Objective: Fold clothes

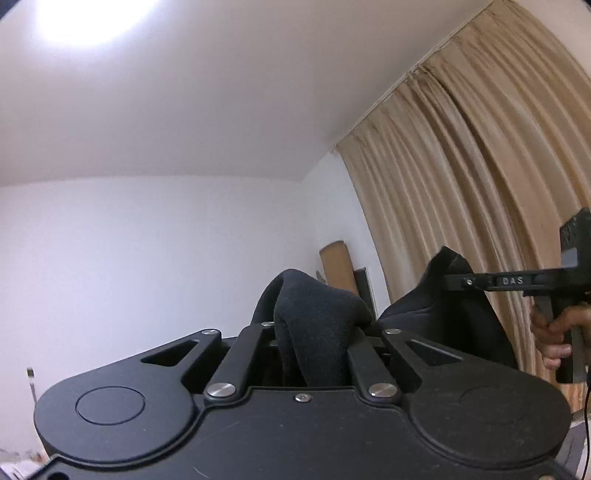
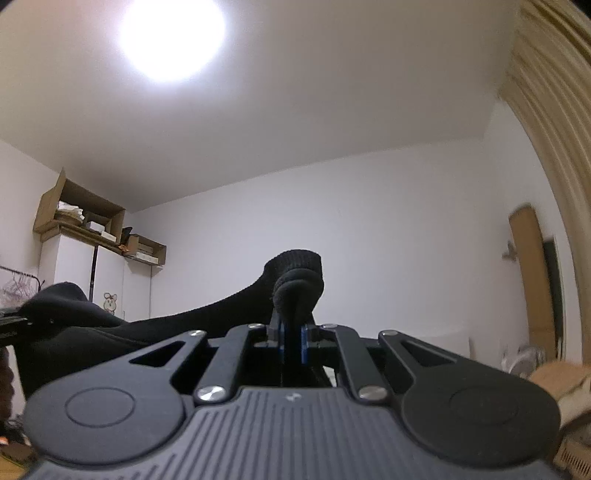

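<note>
Garment: a black garment (image 1: 325,325) hangs aloft, stretched between both grippers, likely raised to shake it flat before folding.
Left gripper (image 1: 317,332): jaws clenched on a bunched edge.
Right gripper (image 2: 295,325): jaws clenched on a ribbed hem.
Left view only: a hand (image 1: 554,332) working the right gripper's handle, before the curtain (image 1: 461,166).
Right view only: cardboard boxes (image 2: 81,214) atop a white wardrobe (image 2: 74,273).

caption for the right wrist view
Right tongs clamp a black garment held aloft beneath the ceiling light.

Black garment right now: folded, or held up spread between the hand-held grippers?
Held up, unfolded: the black garment spans from the right hand-held gripper to the left hand-held gripper.
</note>
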{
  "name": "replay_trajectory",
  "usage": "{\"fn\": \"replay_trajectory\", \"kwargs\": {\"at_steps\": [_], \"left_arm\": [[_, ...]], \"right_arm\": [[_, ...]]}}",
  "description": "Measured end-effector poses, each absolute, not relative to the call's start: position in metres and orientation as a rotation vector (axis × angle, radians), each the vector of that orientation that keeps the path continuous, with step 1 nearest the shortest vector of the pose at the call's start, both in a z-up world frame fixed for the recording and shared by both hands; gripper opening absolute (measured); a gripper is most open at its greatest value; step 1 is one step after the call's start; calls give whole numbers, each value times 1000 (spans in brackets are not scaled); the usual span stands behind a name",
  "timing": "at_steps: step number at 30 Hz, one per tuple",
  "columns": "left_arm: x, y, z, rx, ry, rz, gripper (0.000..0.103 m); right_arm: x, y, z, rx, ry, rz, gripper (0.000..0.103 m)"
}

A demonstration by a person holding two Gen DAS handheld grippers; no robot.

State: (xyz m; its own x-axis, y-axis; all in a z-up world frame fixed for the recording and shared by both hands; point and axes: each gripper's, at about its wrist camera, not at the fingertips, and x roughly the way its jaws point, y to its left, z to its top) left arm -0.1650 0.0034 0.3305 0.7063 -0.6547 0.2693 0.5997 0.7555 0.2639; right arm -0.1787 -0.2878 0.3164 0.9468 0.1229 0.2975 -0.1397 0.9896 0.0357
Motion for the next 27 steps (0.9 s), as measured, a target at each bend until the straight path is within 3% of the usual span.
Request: {"fn": "replay_trajectory", "kwargs": {"at_steps": [6,13,21,23,24,25,27], "left_arm": [[-133,-9,314,149,-293,-680,3],[-30,-23,264,95,-123,-627,4],[101,-57,126,105,242,-520,6],[129,-67,84,117,372,-463,17],[140,-70,64,124,431,-434,34],[145,-71,47,134,479,-404,45],[137,-55,23,130,491,-388,55]], "right_arm": [[-147,-272,301,31,-241,104,7],[-49,-257,255,-28,-90,41,7],[95,-249,126,16,192,14,8],[119,-249,79,32,274,16,8],[128,-249,59,41,314,15,9],[137,-249,39,50,356,12,11],[146,-251,4,53,455,-12,18]]}}
